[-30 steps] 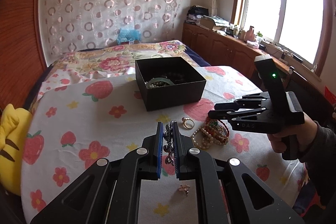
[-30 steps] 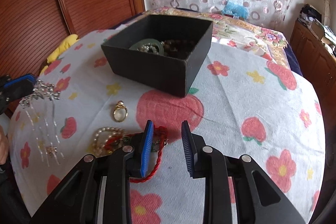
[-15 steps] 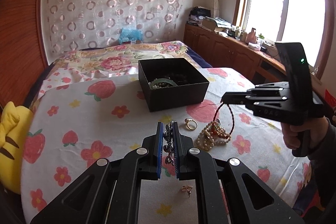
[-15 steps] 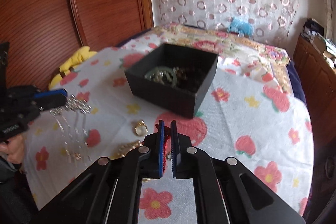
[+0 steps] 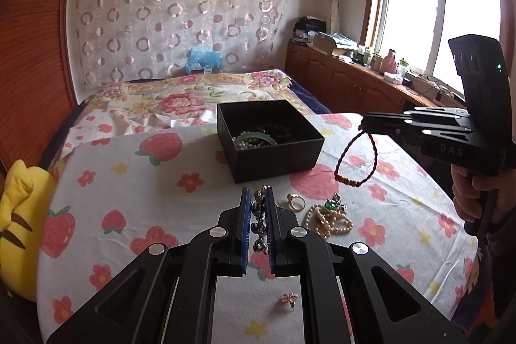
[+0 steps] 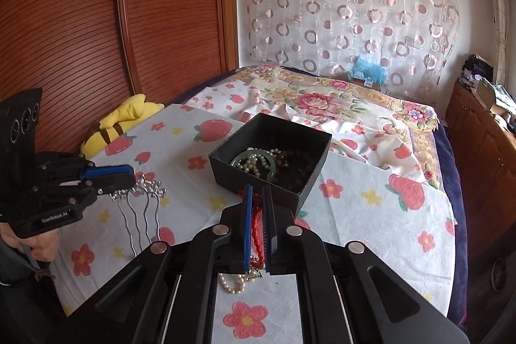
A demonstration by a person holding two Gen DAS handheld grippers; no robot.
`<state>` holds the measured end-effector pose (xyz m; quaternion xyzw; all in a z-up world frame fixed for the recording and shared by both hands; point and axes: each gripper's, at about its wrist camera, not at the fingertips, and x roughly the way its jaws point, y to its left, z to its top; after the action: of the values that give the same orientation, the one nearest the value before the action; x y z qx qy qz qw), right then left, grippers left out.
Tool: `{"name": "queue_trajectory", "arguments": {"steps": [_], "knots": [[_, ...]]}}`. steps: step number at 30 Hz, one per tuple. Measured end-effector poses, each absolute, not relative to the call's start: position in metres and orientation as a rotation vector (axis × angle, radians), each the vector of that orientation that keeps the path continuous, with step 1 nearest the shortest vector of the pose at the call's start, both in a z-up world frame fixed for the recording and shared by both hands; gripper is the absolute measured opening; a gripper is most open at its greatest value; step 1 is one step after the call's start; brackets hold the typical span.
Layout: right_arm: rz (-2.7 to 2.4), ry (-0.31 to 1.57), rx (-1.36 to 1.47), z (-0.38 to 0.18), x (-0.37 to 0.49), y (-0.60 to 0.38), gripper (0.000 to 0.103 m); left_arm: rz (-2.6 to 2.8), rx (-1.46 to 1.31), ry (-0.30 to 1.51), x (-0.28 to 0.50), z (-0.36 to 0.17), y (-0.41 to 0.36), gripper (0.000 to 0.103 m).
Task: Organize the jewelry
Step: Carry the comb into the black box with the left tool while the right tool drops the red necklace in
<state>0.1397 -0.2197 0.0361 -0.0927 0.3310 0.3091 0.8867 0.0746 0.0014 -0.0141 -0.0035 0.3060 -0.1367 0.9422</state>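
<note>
Red cord bracelet point(image 5: 354, 158) dangles from your right tongs point(image 5: 364, 123), right of frame centre, above strawberry-print cloth point(image 5: 135, 182) on counter, just right of black box point(image 5: 269, 139). Bed with floral quilt point(image 5: 180, 99) behind, window upper right. Your left tongs point(image 5: 258, 215) clamp silver hair comb point(image 6: 142, 199), lower centre. Pearl strand point(image 5: 325, 218), gold ring point(image 5: 296, 202) lie on cloth beside them.

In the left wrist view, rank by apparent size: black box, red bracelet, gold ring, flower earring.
1. Black box, clearly largest.
2. Red bracelet, hanging from the right gripper.
3. Gold ring and flower earring look alike; the earring lies nearer the camera, so not ranked.
</note>
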Motion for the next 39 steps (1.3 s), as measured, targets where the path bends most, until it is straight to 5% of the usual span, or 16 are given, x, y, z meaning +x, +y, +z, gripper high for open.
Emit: {"name": "queue_trajectory", "arguments": {"steps": [34, 37, 39], "knots": [[0.566, 0.758, -0.084, 0.011, 0.247, -0.186, 0.009, -0.18, 0.017, 0.528, 0.151, 0.031, 0.008, 0.008], [0.561, 0.767, -0.073, 0.006, 0.247, -0.19, 0.022, -0.173, 0.016, 0.527, 0.153, 0.03, 0.009, 0.008], [0.56, 0.769, -0.067, 0.003, 0.246, -0.193, 0.022, -0.175, 0.013, 0.527, 0.153, 0.03, 0.009, 0.008]]}}
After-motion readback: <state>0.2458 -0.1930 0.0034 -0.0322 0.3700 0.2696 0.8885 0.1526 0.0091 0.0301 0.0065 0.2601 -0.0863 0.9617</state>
